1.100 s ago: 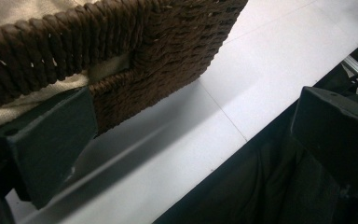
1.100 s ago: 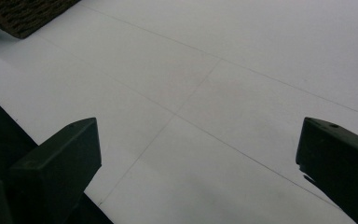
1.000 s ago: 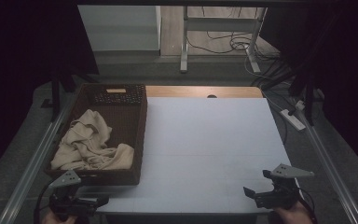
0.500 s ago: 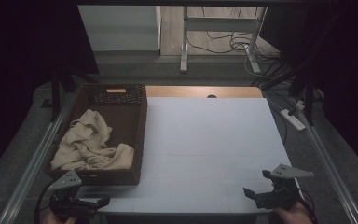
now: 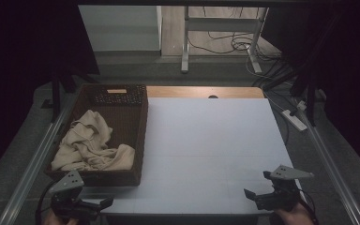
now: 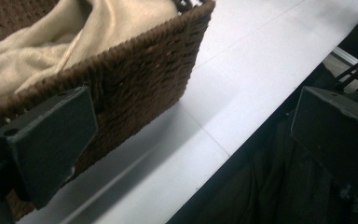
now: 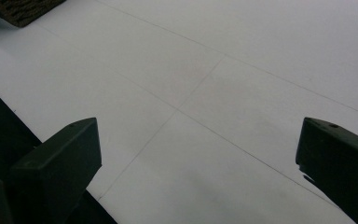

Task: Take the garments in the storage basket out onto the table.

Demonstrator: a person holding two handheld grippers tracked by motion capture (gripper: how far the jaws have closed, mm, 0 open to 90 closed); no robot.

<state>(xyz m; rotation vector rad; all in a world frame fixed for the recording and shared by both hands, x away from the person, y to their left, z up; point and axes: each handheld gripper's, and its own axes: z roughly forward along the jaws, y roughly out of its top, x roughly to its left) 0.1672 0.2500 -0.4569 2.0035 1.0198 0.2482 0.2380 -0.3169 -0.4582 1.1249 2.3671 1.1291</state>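
Observation:
A dark brown woven basket (image 5: 140, 133) stands on the left part of the white table (image 5: 211, 140), and a crumpled beige cloth (image 5: 89, 145) lies inside it. My left gripper (image 5: 101, 205) hovers at the table's front edge just below the basket's near wall, open, with nothing between its jaws. In the left gripper view the basket wall (image 6: 135, 88) and the cloth (image 6: 42, 46) are close ahead. At the front right corner my right gripper (image 5: 253, 196) is open over bare table (image 7: 242, 74), empty.
A strip of wooden tabletop (image 5: 206, 91) shows beyond the white surface. Metal rails (image 5: 37, 154) run along both sides. A power strip (image 5: 295, 119) and cables lie on the floor to the right, and a table frame (image 5: 185, 42) stands behind.

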